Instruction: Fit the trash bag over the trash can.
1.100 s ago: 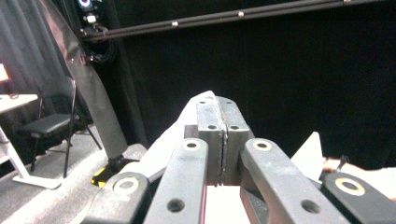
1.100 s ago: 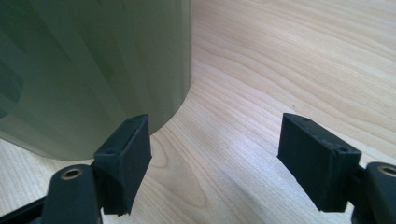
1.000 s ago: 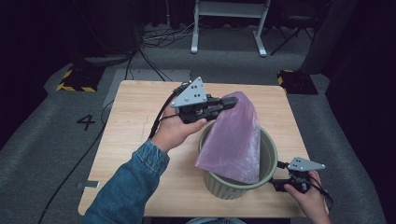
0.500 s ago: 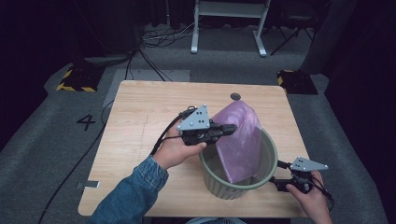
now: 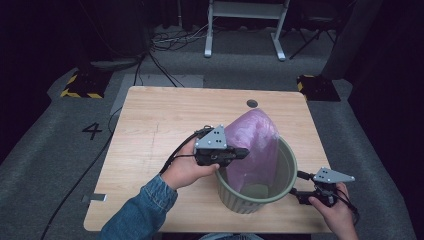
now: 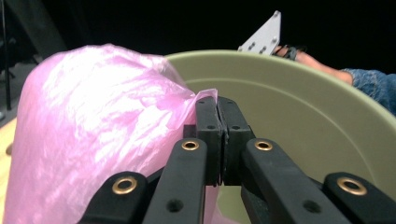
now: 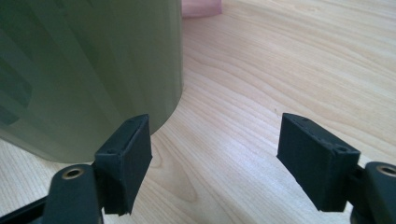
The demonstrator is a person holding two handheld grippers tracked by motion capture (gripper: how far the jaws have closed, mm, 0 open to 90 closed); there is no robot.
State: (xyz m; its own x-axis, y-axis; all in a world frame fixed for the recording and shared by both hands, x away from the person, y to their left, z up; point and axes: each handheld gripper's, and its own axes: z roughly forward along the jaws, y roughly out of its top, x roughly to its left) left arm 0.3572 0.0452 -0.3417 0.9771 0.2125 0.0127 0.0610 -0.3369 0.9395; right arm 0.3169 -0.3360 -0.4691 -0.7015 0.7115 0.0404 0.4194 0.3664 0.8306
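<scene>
Reaching in from about seven o'clock in the high view, the left forearm in its blue denim sleeve [image 5: 137, 212] is angled up toward the centre of the pale wooden table [image 5: 165, 125], the hand wrapped around the left gripper [image 5: 243, 152], which is held roughly level over the near-left rim of the round olive-green plastic bin [image 5: 287, 172]. Its jaws are pressed together, and a fold of the translucent pink plastic bag [image 5: 252, 142] is pinched between them, as is seen in the left gripper view [image 6: 218, 100]. The bag is draped into the bin and bulges above the rim at about eleven o'clock. The right hand [image 5: 332, 210] is rested at the table's five o'clock corner, and the right gripper [image 5: 295, 191] is pointed at the bin's outer wall; its jaws are spread wide with nothing between them, just above the tabletop beside the bin's base.
</scene>
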